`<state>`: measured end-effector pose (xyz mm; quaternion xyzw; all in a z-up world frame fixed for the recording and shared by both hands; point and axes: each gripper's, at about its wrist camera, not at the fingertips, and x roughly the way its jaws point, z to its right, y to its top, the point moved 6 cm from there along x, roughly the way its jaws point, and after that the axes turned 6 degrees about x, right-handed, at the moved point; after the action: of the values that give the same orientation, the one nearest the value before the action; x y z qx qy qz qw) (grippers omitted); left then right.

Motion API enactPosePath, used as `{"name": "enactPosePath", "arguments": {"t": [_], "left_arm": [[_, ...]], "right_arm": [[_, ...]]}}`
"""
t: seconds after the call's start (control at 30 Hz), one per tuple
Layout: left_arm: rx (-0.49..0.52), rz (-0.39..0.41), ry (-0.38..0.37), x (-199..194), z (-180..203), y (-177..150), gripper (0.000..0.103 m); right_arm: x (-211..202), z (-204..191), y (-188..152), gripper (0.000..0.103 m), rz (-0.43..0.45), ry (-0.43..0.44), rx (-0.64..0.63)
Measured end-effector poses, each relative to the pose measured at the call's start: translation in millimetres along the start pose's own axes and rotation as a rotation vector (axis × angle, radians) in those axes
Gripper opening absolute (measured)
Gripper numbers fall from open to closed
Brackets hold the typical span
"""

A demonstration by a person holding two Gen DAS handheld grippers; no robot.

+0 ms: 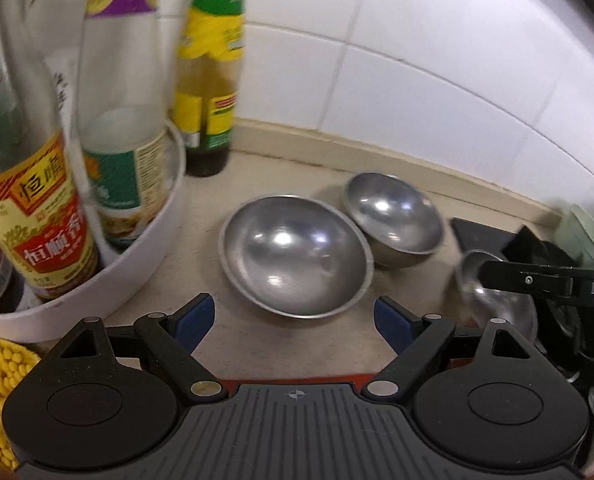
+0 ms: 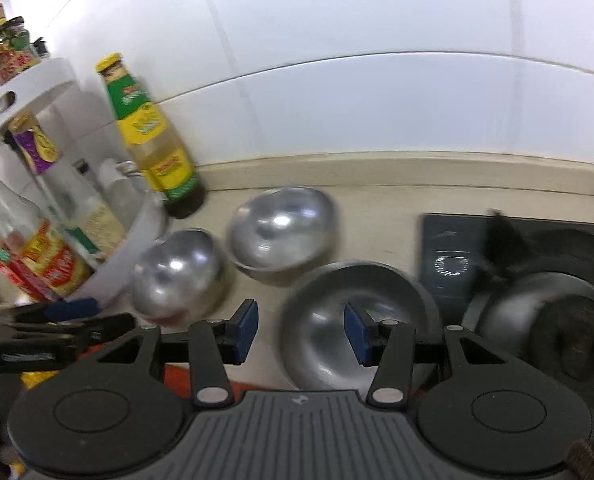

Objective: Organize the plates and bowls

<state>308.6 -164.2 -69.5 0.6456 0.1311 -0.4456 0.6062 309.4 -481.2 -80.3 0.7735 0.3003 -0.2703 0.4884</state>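
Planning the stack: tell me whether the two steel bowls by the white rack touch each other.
Cannot tell. In the left wrist view the near bowl overlaps the far bowl at the rims, so any gap is hidden; the right wrist view is blurred.

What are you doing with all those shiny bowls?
A person is tidying metal bowls on a kitchen counter, with a gripper in each hand. The left gripper is open and empty, hovering near a big bowl and a smaller bowl. The right gripper has one finger over the rim of a third bowl, but whether it grips is unclear. Sauce bottles sit in a white rack nearby.
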Motion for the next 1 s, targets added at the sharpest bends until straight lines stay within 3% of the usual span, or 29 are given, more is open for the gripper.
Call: {"name": "enactPosePath", "arguments": {"t": [0.2,0.33,0.6,0.77,1.0], "left_arm": [[-0.056,-0.022,0.010,17.5,-14.7,0.3,0.090],[-0.094,-0.032,0.027,29.0,-23.4,2.7,0.083],[-0.109,-0.067,-0.011,54.3,-25.5,2.4,0.066],[-0.095,-0.086,-0.002,67.1,-24.6,4.5,0.057],[-0.065,-0.083,0.023,78.2,-24.4,6.0,0.054]], "right_arm": [[49.7,-42.6,12.2,0.044,-0.112,0.138,-0.017],[77.7,-55.8,12.5,0.044,-0.153,0.127,-0.016],[113.8,-55.6,9.9,0.041,-0.247,0.136,0.065],[129.0,-54.3,8.3,0.030,-0.268,0.134,0.090],[146.9,-48.5,7.6,0.020,-0.302,0.125,0.144]]}}
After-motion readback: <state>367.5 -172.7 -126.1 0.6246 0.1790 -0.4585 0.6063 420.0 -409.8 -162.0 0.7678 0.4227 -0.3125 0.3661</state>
